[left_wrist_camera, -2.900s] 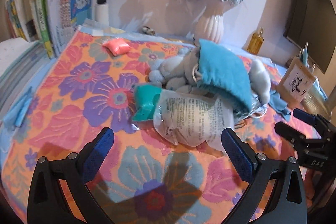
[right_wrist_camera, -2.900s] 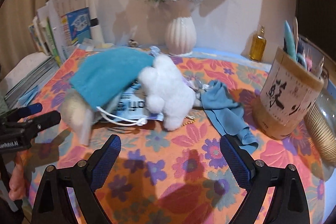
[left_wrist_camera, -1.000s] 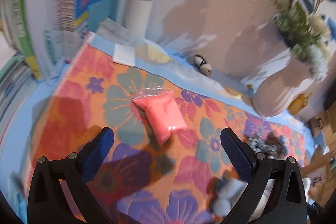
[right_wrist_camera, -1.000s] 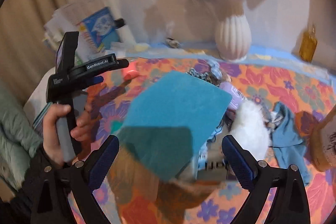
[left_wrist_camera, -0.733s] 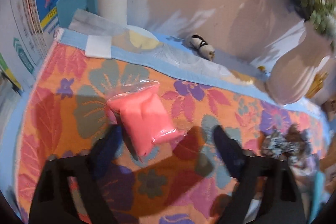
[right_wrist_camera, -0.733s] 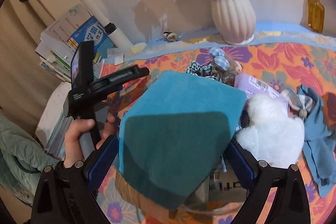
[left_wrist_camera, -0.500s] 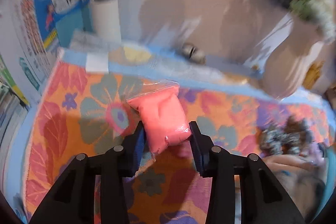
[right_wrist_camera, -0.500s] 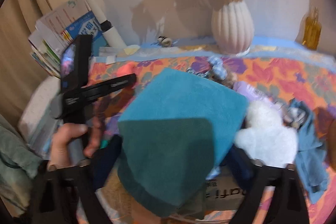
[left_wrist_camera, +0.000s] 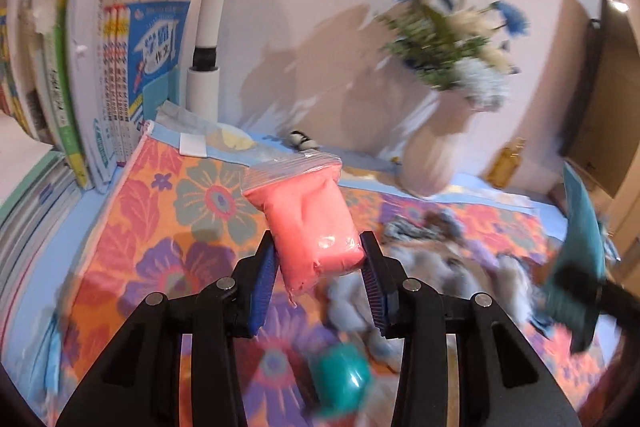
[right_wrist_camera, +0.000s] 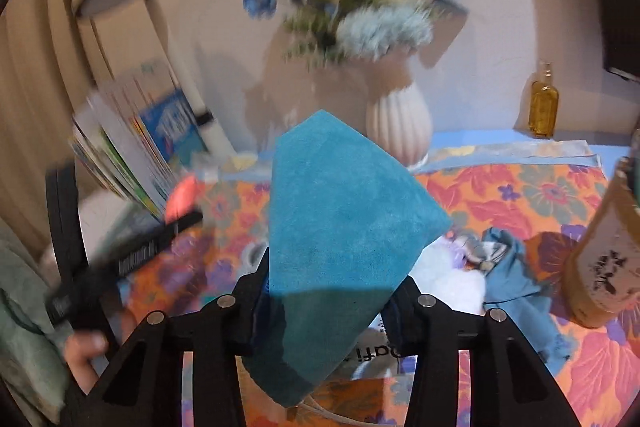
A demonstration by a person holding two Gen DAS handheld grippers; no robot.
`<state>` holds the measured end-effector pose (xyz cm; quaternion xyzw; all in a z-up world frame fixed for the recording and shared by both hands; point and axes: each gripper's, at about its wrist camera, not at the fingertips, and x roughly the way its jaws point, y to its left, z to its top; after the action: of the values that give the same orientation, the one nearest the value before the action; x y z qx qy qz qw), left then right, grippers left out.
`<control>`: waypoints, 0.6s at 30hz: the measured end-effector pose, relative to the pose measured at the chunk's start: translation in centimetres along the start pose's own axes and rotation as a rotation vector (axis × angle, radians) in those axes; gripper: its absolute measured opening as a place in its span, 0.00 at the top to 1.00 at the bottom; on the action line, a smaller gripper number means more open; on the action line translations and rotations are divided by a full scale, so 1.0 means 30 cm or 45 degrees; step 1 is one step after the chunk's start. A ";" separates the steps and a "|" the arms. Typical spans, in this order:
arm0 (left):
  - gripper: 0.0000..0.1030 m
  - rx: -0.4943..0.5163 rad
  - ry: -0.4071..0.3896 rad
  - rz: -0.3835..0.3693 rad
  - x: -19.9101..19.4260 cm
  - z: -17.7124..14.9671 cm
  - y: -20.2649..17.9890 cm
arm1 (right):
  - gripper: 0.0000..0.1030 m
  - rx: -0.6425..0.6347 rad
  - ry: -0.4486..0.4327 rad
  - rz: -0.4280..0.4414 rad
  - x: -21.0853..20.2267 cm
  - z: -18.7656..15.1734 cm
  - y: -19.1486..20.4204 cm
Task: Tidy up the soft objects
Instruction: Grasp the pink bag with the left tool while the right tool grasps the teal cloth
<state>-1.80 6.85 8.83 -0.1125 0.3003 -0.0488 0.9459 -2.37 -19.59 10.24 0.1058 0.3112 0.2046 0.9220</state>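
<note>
My left gripper [left_wrist_camera: 318,281] is shut on a pink soft packet in a clear bag [left_wrist_camera: 310,223] and holds it above the floral cloth [left_wrist_camera: 168,227]. My right gripper [right_wrist_camera: 328,291] is shut on a teal cloth pouch [right_wrist_camera: 340,227], lifted over the pile. The pouch also shows at the right in the left wrist view [left_wrist_camera: 582,239], and the pink packet at the left in the right wrist view [right_wrist_camera: 182,197]. A teal soft packet [left_wrist_camera: 340,383] and blurred grey plush toys [left_wrist_camera: 436,267] lie on the cloth. A blue rag [right_wrist_camera: 512,275] and white plush [right_wrist_camera: 452,287] lie right of the pouch.
Books [left_wrist_camera: 80,75] stand at the left edge beside a white lamp post [left_wrist_camera: 210,39]. A white vase of flowers [right_wrist_camera: 398,123] and an amber bottle [right_wrist_camera: 542,103] stand by the back wall. A wooden pen holder [right_wrist_camera: 608,255] stands at the right.
My left gripper closed on the pink packet and lifted it off the cloth. My right gripper closed on the teal pouch and raised it from the pile.
</note>
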 end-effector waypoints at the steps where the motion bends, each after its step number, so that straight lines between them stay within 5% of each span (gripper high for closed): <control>1: 0.64 0.007 -0.005 -0.014 -0.031 -0.009 -0.015 | 0.57 0.007 -0.029 0.011 -0.039 0.003 -0.010; 5: 0.64 0.040 -0.010 -0.090 -0.127 -0.076 -0.093 | 0.57 -0.036 -0.060 0.021 -0.185 -0.034 -0.045; 13: 0.64 0.073 0.088 -0.286 -0.213 -0.343 -0.302 | 0.56 -0.217 0.330 -0.227 -0.226 -0.360 -0.181; 14: 0.64 0.103 0.118 -0.294 -0.202 -0.368 -0.334 | 0.53 -0.186 0.372 -0.228 -0.215 -0.387 -0.208; 16: 0.64 0.149 0.184 -0.281 -0.175 -0.409 -0.384 | 0.26 -0.099 0.450 -0.293 -0.189 -0.428 -0.274; 18: 0.64 0.167 0.213 -0.286 -0.167 -0.422 -0.399 | 0.21 -0.050 0.442 -0.295 -0.206 -0.440 -0.313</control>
<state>-13.51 -6.28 4.47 -0.0788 0.3599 -0.1831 0.9115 -12.06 -29.84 0.15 0.0143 0.4715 0.1185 0.8737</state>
